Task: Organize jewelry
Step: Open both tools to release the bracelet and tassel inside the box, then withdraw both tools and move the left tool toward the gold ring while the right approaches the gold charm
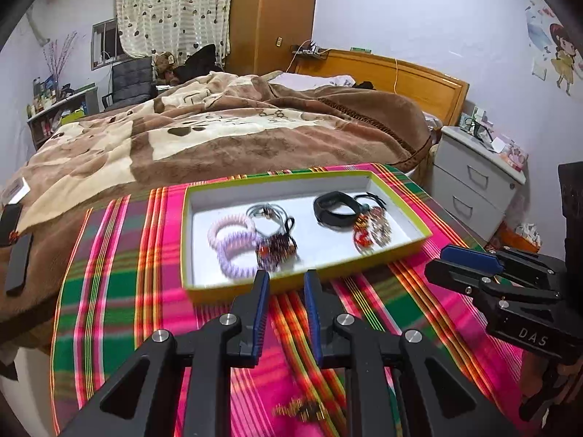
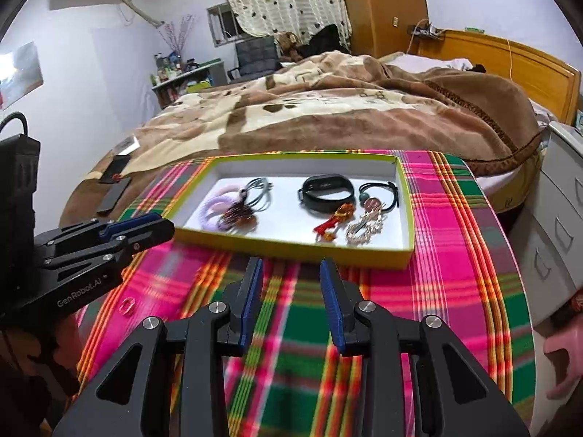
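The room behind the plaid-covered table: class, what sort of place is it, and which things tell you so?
Most likely a home bedroom: a wooden-framed bed under a brown plush blanket, a white bedside drawer unit, and a heart-patterned curtain over the window.

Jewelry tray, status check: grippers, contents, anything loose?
Left gripper and right gripper open, empty, short of the tray. Hair ties, black band, clips inside. Gold piece loose on the plaid cloth.
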